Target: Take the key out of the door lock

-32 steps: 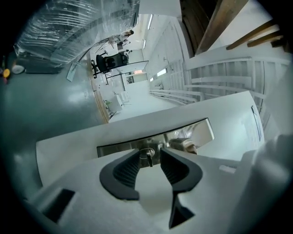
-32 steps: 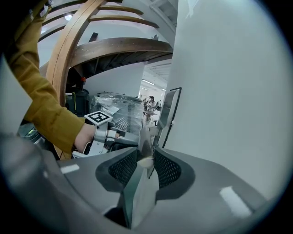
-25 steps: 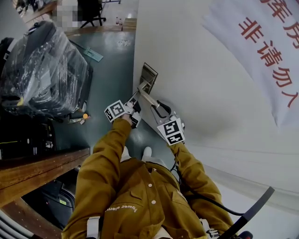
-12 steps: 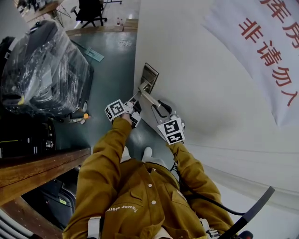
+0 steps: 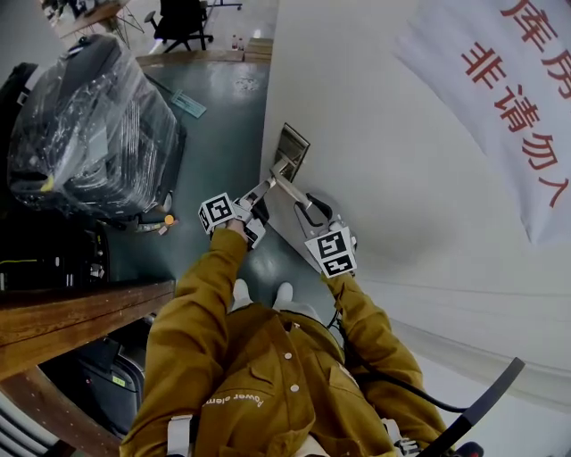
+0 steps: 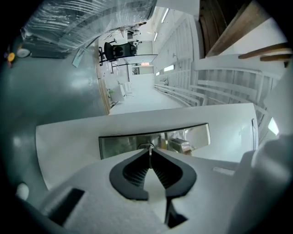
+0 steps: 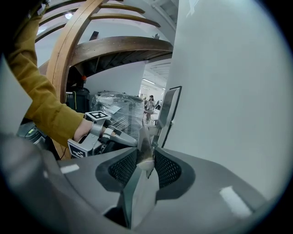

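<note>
A metal lock plate [image 5: 292,147] sits on the edge of the white door [image 5: 384,196], with a silver lever handle [image 5: 287,186] reaching out from it. In the left gripper view, the thin key [image 6: 149,151] sticks out of the lock plate [image 6: 123,145], and my left gripper [image 6: 149,157] is shut on it at the pad tips. My right gripper [image 7: 145,160] is shut on the handle [image 7: 144,139]. In the head view the left gripper [image 5: 266,186] comes in from the left and the right gripper [image 5: 302,203] sits just below the handle.
A bulky black load wrapped in clear plastic [image 5: 89,125] stands on the green floor to the left. A wooden bench top [image 5: 71,317] is at the lower left. A white banner with red characters [image 5: 508,98] hangs on the wall to the right. An office chair [image 5: 183,18] stands far back.
The head view has shifted slightly. Both grippers stay at the lock plate and the handle, with no clear movement of either.
</note>
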Available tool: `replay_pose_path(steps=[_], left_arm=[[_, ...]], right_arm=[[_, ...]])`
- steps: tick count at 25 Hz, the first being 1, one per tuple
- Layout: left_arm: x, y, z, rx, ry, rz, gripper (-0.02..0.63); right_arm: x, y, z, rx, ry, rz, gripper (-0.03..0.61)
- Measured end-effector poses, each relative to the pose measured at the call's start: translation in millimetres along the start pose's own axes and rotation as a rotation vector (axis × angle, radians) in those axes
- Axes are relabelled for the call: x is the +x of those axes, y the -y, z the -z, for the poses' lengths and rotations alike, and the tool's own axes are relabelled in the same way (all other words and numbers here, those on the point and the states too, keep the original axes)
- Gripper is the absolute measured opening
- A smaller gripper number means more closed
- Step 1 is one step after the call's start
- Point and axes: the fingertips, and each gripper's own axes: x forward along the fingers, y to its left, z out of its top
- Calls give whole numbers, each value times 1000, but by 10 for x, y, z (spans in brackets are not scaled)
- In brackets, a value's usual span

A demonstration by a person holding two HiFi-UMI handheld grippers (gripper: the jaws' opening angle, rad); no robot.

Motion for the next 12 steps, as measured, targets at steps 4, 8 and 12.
replay_pose_path(steps=[4, 8, 12], left_arm=[[-232, 99, 59, 82, -17, -26, 21], [-483, 418, 166, 327, -59, -94, 21], [-720, 835, 268, 729, -103, -208, 21]], right_arm=[[-3, -6, 1, 7, 2, 0, 127], [4, -8, -14, 20, 14, 2, 127], [-7, 8, 6, 90, 36, 0, 134]])
